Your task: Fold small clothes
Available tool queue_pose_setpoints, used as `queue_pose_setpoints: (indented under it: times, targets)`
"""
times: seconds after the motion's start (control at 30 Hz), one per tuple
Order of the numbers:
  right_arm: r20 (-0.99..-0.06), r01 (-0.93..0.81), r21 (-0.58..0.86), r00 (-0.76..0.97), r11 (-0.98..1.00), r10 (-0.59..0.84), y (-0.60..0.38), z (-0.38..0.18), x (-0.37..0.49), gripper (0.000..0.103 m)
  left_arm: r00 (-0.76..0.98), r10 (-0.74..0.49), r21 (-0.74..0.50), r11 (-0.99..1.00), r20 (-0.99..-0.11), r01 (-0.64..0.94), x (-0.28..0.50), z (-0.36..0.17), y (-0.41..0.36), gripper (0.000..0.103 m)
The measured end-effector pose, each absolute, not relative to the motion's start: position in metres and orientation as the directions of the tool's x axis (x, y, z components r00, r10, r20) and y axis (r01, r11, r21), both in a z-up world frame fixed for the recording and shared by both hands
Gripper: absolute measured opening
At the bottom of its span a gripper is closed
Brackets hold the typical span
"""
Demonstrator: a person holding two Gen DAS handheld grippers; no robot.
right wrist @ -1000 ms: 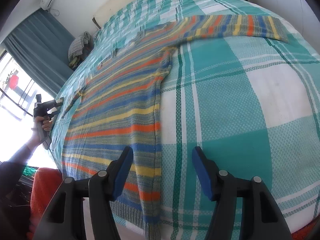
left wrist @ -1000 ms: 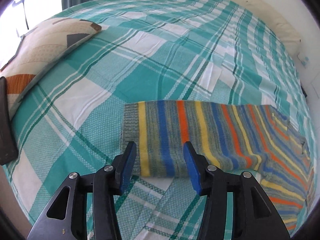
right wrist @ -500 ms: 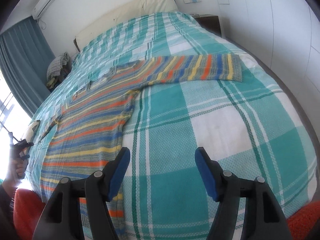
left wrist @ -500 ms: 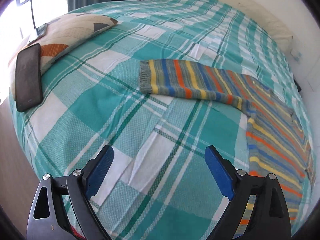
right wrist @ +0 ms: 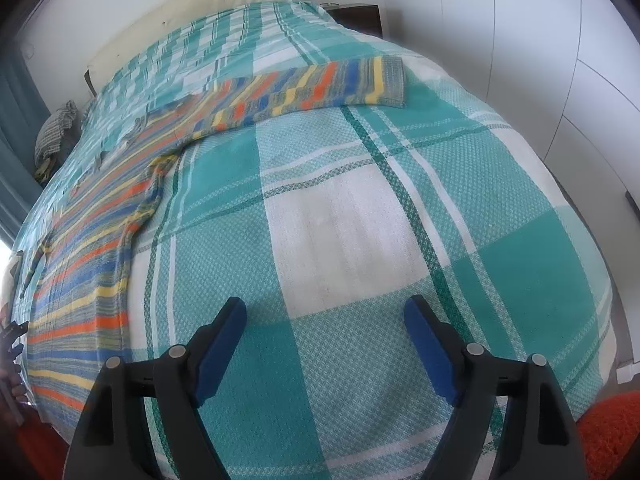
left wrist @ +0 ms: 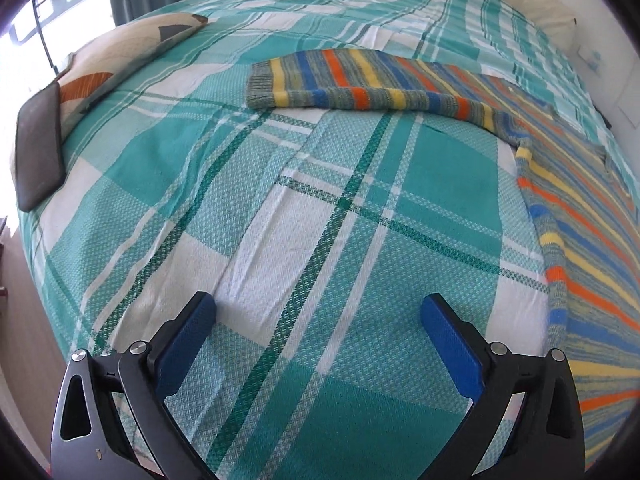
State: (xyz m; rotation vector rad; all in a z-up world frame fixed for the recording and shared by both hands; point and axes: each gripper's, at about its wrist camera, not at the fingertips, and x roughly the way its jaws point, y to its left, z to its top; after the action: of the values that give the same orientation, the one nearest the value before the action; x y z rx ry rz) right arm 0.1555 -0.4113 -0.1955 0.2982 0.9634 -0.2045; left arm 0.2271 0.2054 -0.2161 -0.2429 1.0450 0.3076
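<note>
A striped knit sweater (left wrist: 576,216) in blue, orange, yellow and grey lies flat on the plaid bedspread (left wrist: 320,200), one sleeve stretched out toward the left with its cuff (left wrist: 260,84) at the end. The left gripper (left wrist: 316,320) hovers over bare bedspread well short of that sleeve, jaws opening wide, nothing between them. In the right wrist view the sweater (right wrist: 88,264) fills the left side and its other sleeve (right wrist: 320,88) reaches right. The right gripper (right wrist: 324,316) hangs over bare bedspread, jaws opening, nothing between them.
A patterned pillow (left wrist: 120,56) and a dark flat slab (left wrist: 38,144) lie at the bed's left edge. White wardrobe doors (right wrist: 560,60) stand to the right, with an orange rug (right wrist: 612,432) below. A cream headboard (right wrist: 192,12) and folded grey cloth (right wrist: 56,132) are at the far end.
The left gripper let the sleeve cuff go, spread wide and pulled back toward the near bed edge. The right gripper swung right off the sweater's body onto bare bedspread, jaws widening.
</note>
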Motion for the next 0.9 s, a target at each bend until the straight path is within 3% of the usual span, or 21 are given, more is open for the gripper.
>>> queue_pose_setpoints:
  times: [0.33, 0.9]
  targets:
    - [-0.836, 0.27, 0.087, 0.544, 0.959, -0.077, -0.394, -0.202, 0.158, 0.099, 0.464, 0.157, -0.024, 0.932, -0.872, -0.361, 0.228, -0.219, 0.203, 0.103]
    - [-0.834, 0.258, 0.035, 0.54, 0.966, -0.114, -0.384, -0.207, 0.16, 0.103, 0.462, 0.162, -0.016, 0.934, -0.872, -0.358, 0.228, -0.219, 0.202, 0.103]
